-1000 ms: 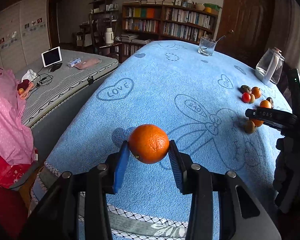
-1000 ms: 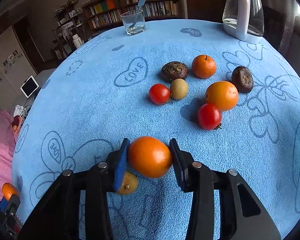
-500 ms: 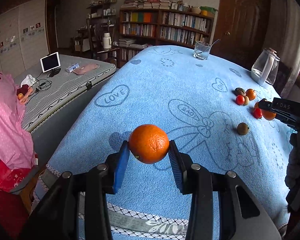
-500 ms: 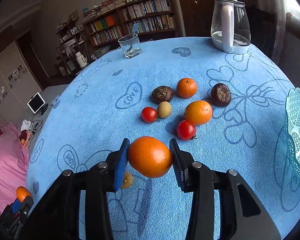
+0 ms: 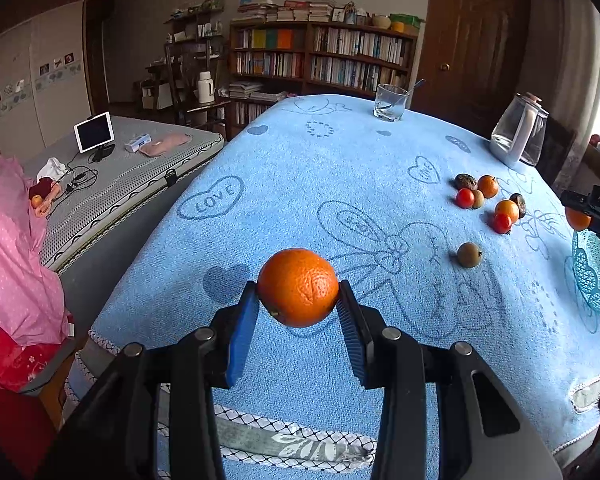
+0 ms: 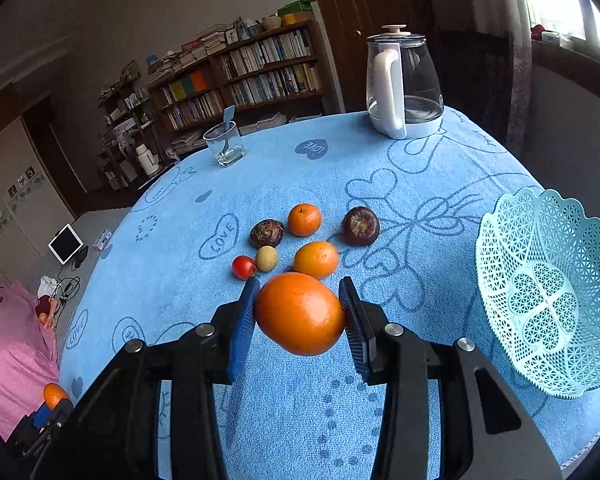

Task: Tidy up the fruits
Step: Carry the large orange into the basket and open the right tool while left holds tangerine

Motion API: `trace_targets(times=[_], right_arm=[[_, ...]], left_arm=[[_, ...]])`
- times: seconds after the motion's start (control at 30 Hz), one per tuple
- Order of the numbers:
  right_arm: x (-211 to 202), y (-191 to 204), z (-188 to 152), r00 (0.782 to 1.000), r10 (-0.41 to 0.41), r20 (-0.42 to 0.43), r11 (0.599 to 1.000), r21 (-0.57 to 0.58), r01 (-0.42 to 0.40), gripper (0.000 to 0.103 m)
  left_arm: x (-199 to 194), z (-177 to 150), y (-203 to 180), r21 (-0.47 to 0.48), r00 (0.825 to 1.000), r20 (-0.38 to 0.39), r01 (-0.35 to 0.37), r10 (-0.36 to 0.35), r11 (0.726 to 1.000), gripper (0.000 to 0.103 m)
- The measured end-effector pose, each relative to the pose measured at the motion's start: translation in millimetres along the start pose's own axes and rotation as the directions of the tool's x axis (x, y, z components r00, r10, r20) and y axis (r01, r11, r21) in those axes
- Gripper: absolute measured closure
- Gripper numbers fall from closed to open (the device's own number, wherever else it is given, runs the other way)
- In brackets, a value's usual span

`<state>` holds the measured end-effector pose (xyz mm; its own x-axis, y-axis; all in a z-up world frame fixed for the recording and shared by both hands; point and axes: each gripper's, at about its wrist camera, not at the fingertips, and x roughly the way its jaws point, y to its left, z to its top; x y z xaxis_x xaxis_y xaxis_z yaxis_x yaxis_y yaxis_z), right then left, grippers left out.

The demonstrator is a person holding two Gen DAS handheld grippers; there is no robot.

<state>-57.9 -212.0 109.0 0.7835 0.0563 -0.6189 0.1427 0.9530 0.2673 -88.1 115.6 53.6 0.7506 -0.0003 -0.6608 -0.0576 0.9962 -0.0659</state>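
Pinching 1 orange (image 5: 298, 287) in left fingers (image 5: 242, 328) | right fingers (image 6: 357, 334) pinching smooth orange (image 6: 300, 313), hiding tomato

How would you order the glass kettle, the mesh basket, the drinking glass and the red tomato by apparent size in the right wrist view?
1. mesh basket
2. glass kettle
3. drinking glass
4. red tomato
The basket sits nearer the camera, so its lead over the kettle may be exaggerated.

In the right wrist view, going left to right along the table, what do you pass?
Drinking glass → red tomato → small orange → dark round fruit → glass kettle → blue basket.
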Motion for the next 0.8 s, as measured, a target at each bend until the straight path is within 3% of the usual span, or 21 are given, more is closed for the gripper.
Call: trace_targets(times=[0.27,0.57,0.8], right_arm=[[-33.2,-56.2,6.9,0.995,-0.073,0.063,0.995,0.067,0.069,0.061],[-46.6,-122.4,-2.2,0.986,-0.154,0.06,0.974,0.178,0.142,0.061],[-45.5,-154.2,-7.9,0.963,-0.264,0.052,0.945,0.213,0.247,0.061]], left_arm=[[-8.9,0.6,-14.4,0.038,1.0,0.012,0.011,-0.012,0.999,0.062],[-16.5,3.3,-37.0,0.091,0.999,0.025,0.026,-0.029,0.996,0.062],[-26.8,8.7,-60.3,0.145,0.998,0.052,0.03,-0.038,0.989,0.062]])
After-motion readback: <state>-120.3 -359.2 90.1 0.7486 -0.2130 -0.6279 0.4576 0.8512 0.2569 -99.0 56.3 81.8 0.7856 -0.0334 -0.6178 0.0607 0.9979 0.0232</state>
